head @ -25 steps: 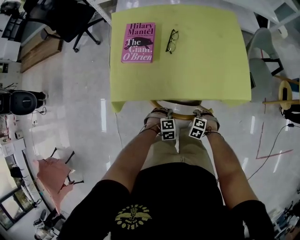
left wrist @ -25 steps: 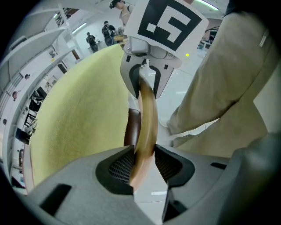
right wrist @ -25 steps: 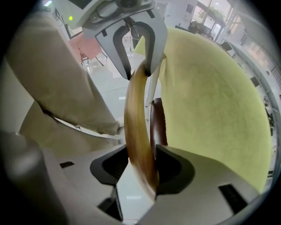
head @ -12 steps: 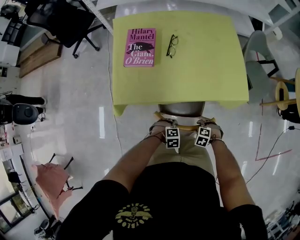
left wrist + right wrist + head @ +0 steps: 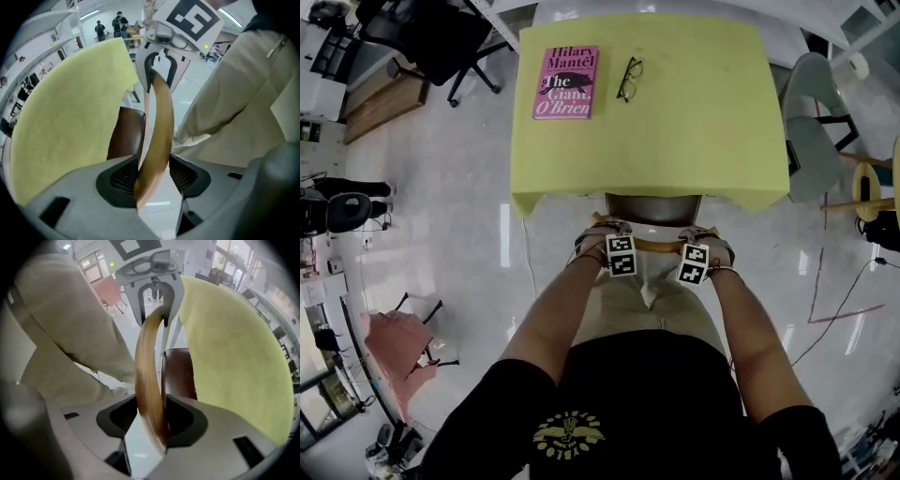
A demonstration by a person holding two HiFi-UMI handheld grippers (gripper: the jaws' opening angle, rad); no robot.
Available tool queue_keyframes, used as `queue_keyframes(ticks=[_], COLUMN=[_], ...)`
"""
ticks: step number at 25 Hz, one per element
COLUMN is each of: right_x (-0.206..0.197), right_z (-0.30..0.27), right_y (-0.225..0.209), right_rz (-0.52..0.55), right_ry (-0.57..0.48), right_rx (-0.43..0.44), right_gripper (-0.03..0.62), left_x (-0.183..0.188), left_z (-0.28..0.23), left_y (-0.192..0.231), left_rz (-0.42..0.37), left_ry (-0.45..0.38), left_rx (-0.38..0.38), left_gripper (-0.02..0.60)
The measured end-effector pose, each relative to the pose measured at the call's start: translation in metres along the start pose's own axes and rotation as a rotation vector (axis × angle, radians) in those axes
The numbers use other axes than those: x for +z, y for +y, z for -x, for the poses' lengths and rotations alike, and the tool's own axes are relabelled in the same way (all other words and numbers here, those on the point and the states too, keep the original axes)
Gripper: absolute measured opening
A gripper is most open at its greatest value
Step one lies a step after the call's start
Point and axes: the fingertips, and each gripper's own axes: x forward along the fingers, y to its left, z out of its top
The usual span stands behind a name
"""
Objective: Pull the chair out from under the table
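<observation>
Left gripper [image 5: 153, 163] is pinching the chair's [image 5: 654, 208] curved back rail [image 5: 656, 246]. Its jaws have just been opening, but the rail touches both pads. Right gripper [image 5: 152, 414] is clamped on the same rail, further along. Both point steeply down, just off the table's [image 5: 675, 122] near edge. Seat is partly under that edge; rail sits outside it, between table and my legs.

I'm in an open-plan office or lab: black swivel chair [image 5: 427, 37], polished floor [image 5: 441, 187], white shelving [image 5: 47, 28].
</observation>
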Motion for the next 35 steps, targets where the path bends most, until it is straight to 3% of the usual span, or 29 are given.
queue_keyframes(ticks=[5, 18, 25, 35], right_x=[-0.011, -0.043, -0.041, -0.034], right_z=[-0.002, 0.008, 0.008, 0.003], right_y=[0.01, 0.074, 0.121, 0.166], right_rz=[0.035, 0.163, 0.157, 0.111], right_ry=[-0.001, 0.043, 0.04, 0.083], right_rx=[0.02, 0.04, 0.07, 0.045], right_gripper=[0.186, 0.187, 0.186, 0.186], left_x=[0.009, 0.038, 0.035, 0.024], left_z=[-0.011, -0.019, -0.018, -0.02], left_y=[-0.015, -0.1, -0.145, -0.184], left_rz=[-0.003, 0.125, 0.124, 0.084], left_ry=[0.048, 0.086, 0.066, 0.01], left_rx=[-0.03, -0.017, -0.039, -0.034], left_gripper=[0.184, 0.173, 0.169, 0.164])
